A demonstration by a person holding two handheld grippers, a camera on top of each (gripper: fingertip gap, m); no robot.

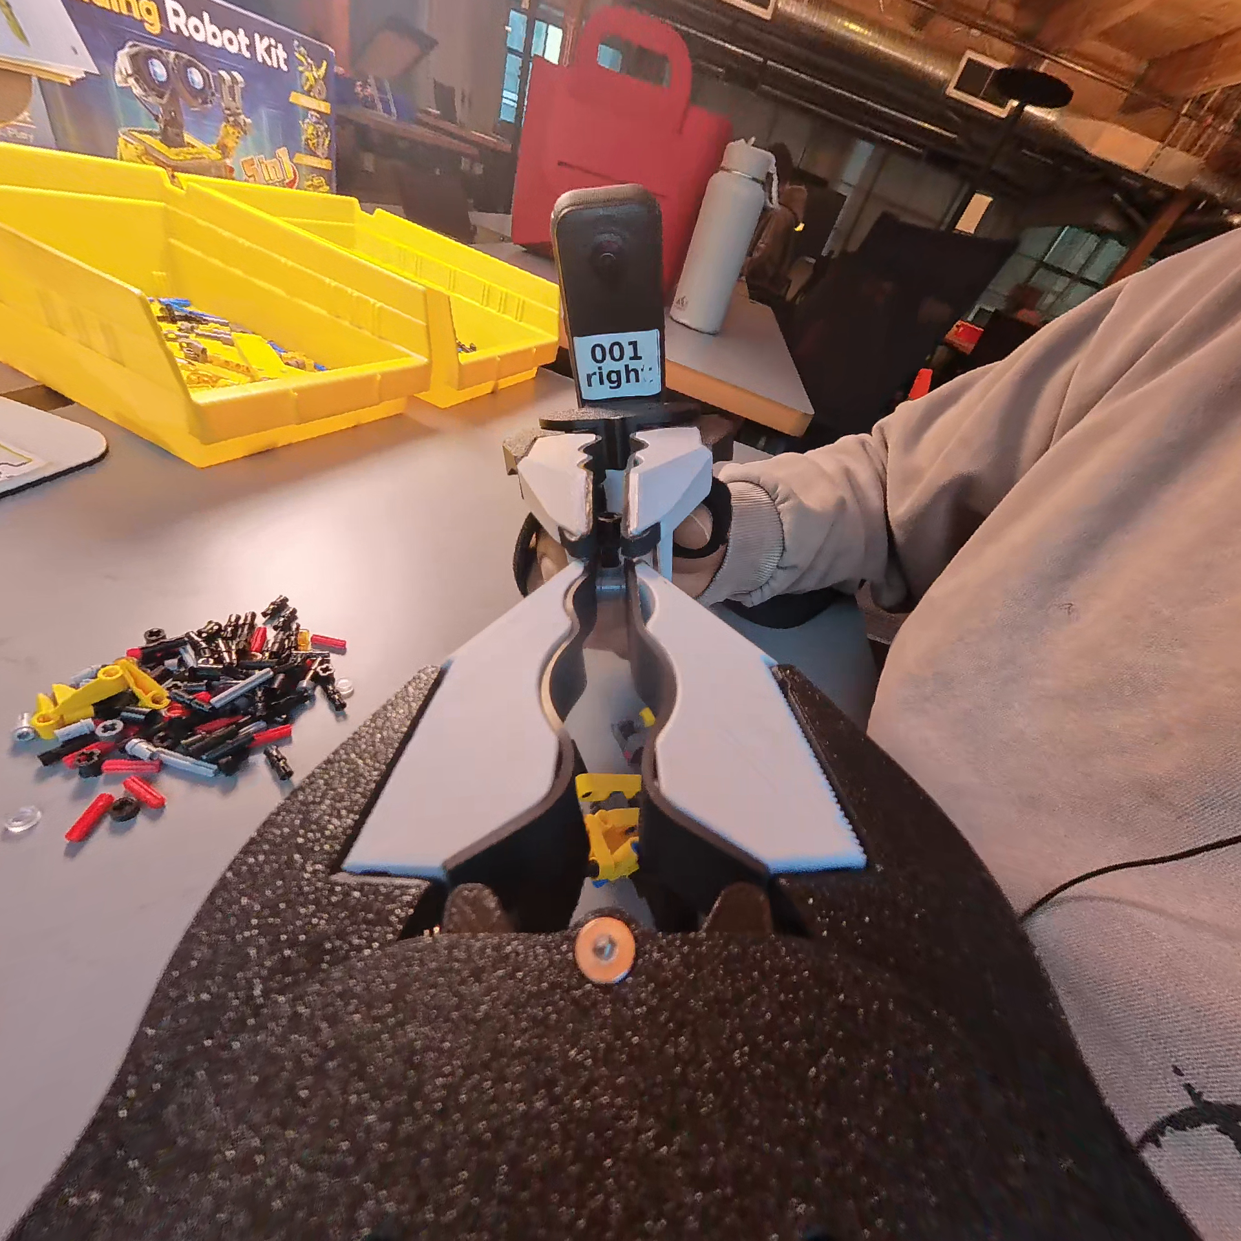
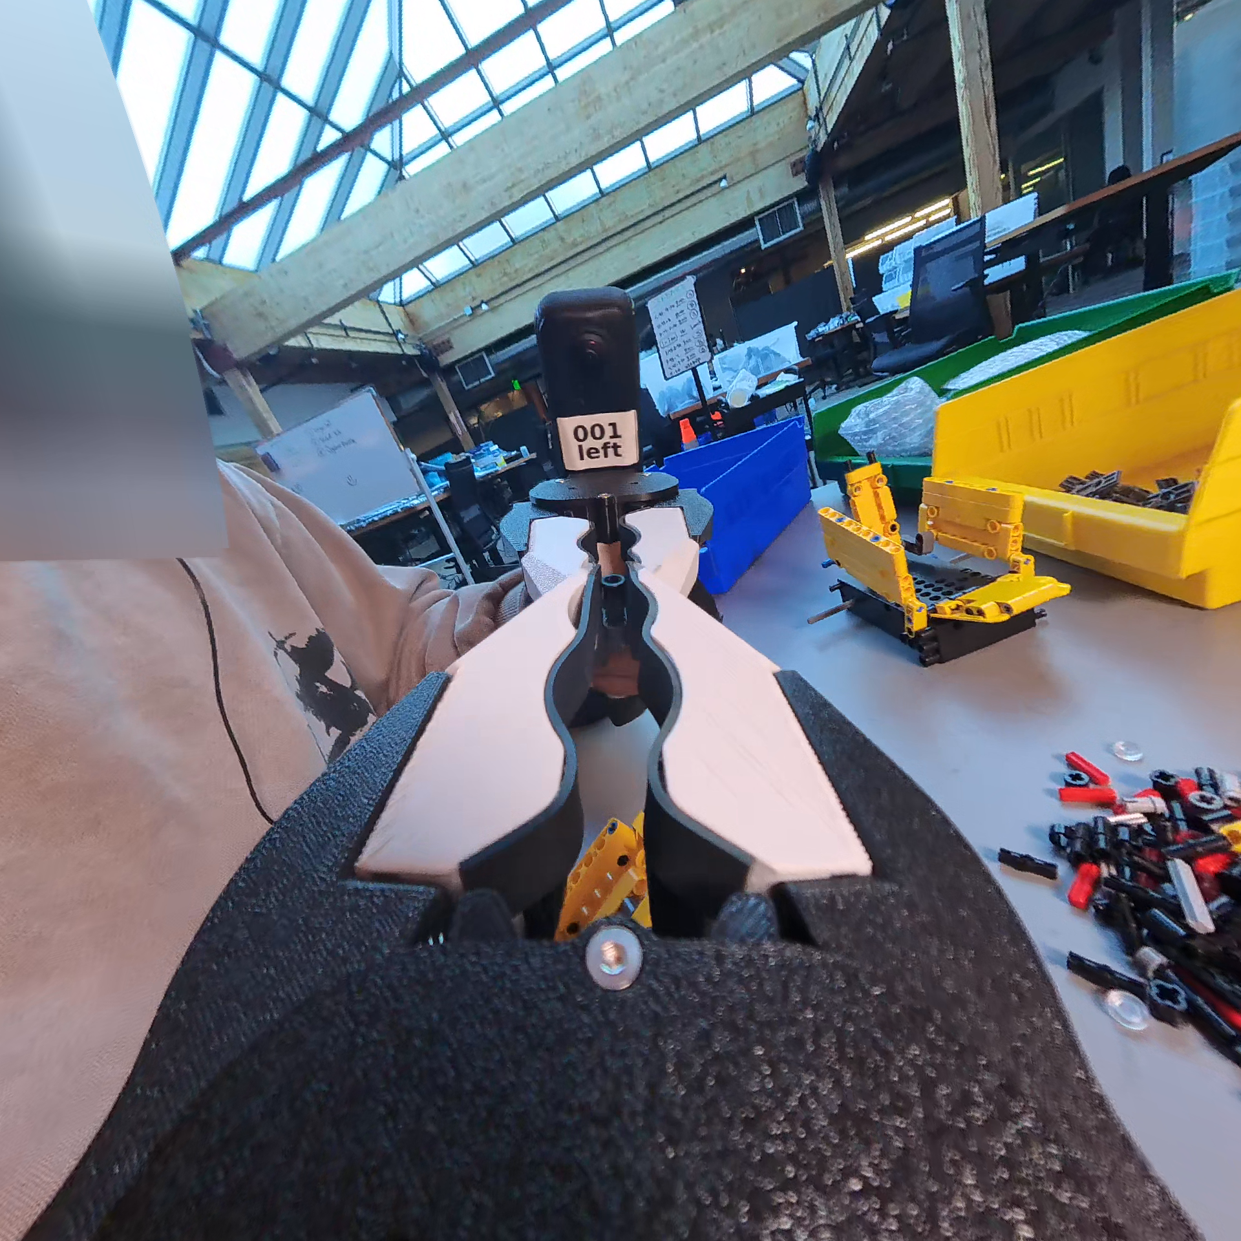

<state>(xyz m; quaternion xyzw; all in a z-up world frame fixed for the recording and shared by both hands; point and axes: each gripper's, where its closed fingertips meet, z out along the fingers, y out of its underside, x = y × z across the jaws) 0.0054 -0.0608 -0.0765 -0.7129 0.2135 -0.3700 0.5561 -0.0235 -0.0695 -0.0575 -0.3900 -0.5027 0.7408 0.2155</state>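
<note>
My left gripper (image 1: 608, 577) and right gripper (image 1: 608, 534) meet tip to tip above the grey table (image 1: 376, 537). The right gripper (image 2: 612, 591) is shut on a short black pin (image 2: 612, 601), which also shows in the left wrist view (image 1: 608, 537). The left gripper's jaws are nearly closed on a small grey piece (image 1: 606, 589) at the pin's end. The left gripper (image 2: 608, 561) faces me in the right wrist view. A small yellow brick assembly (image 1: 611, 833) lies on the table under the fingers and also shows in the right wrist view (image 2: 604, 873).
A pile of black, red and grey pins (image 1: 188, 692) (image 2: 1168, 866) lies beside the grippers. A yellow and black brick model (image 2: 933, 577) stands beyond it. Yellow bins (image 1: 201, 322) (image 2: 1088, 456), a blue bin (image 2: 745, 490), a red bag (image 1: 618, 134) and a white bottle (image 1: 725, 235) sit farther back. A person's sleeve (image 1: 1007, 470) is close. Left and right tips are no more than a few centimetres apart.
</note>
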